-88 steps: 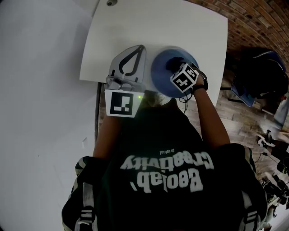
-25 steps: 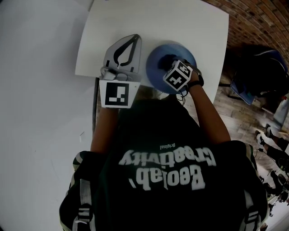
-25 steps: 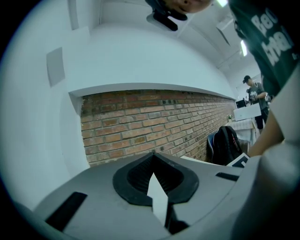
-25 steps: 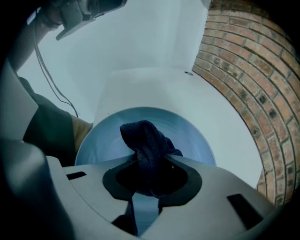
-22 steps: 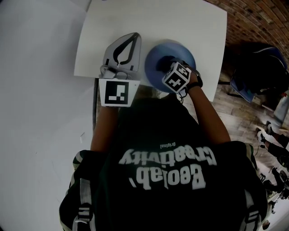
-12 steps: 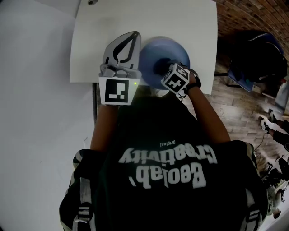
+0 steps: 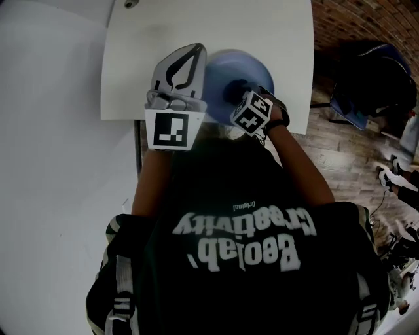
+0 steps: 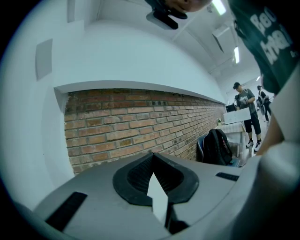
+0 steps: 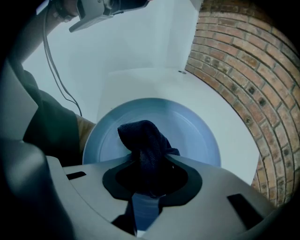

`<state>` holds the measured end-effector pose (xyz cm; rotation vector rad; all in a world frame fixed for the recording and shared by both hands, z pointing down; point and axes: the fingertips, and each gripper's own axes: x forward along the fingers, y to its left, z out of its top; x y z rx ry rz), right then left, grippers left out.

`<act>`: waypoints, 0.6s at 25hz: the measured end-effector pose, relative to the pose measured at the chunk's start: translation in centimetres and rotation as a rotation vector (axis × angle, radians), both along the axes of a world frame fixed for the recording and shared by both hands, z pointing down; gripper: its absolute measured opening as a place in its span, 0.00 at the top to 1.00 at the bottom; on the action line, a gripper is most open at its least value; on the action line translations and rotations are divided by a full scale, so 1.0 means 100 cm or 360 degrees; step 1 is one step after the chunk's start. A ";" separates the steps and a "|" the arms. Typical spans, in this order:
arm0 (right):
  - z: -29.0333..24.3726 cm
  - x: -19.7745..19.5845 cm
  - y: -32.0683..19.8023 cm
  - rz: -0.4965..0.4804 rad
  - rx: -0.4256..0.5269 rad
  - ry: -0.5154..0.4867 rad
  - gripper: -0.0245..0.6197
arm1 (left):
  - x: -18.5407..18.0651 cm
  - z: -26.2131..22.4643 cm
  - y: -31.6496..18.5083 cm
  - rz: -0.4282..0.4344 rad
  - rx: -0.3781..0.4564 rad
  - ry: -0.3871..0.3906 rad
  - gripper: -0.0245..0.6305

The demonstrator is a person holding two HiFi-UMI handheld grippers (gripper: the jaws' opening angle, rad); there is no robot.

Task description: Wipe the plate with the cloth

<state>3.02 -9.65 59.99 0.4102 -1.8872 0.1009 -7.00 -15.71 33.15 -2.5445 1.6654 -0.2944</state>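
Observation:
A round blue plate (image 7: 229, 65) (image 9: 197, 136) lies on the white table (image 7: 262, 26) near its front edge. My right gripper (image 7: 237, 98) (image 9: 147, 168) is shut on a dark blue cloth (image 7: 234, 91) (image 9: 143, 136). The bunched end of the cloth presses on the near part of the plate's inside. My left gripper (image 7: 196, 49) (image 8: 157, 187) rests on the table against the plate's left side. Its jaws meet at the tips and hold nothing that I can see. The plate's near rim is hidden behind the right gripper's marker cube.
The table's front edge runs just under both grippers. A small round fitting (image 7: 129, 4) sits at its far left corner. A dark backpack (image 7: 366, 78) (image 8: 218, 145) stands on the wooden floor to the right, by a brick wall (image 9: 243, 70). People (image 8: 246, 108) stand far off.
The right gripper has shifted the cloth in small strokes over the plate, ending nearer the front rim. The left gripper has stayed beside the plate. The head view has drifted slightly.

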 end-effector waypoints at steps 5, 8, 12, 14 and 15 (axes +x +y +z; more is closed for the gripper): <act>0.001 -0.003 -0.002 0.0018 -0.0031 -0.0035 0.83 | -0.001 0.001 -0.002 -0.0005 -0.0002 0.0008 0.96; 0.003 -0.001 -0.002 0.0031 -0.0083 -0.0051 0.83 | 0.003 0.001 -0.003 0.0002 -0.0002 0.0006 0.96; 0.005 -0.001 -0.001 -0.0003 -0.0066 -0.0030 0.83 | 0.003 0.001 -0.002 0.0002 0.0003 0.0001 0.96; 0.006 -0.001 0.000 -0.0017 -0.0066 -0.0026 0.83 | 0.003 0.001 -0.002 0.0000 -0.0003 -0.0001 0.96; 0.006 -0.001 0.001 -0.0021 -0.0067 -0.0027 0.83 | 0.003 0.002 -0.002 -0.0001 -0.0003 -0.0003 0.96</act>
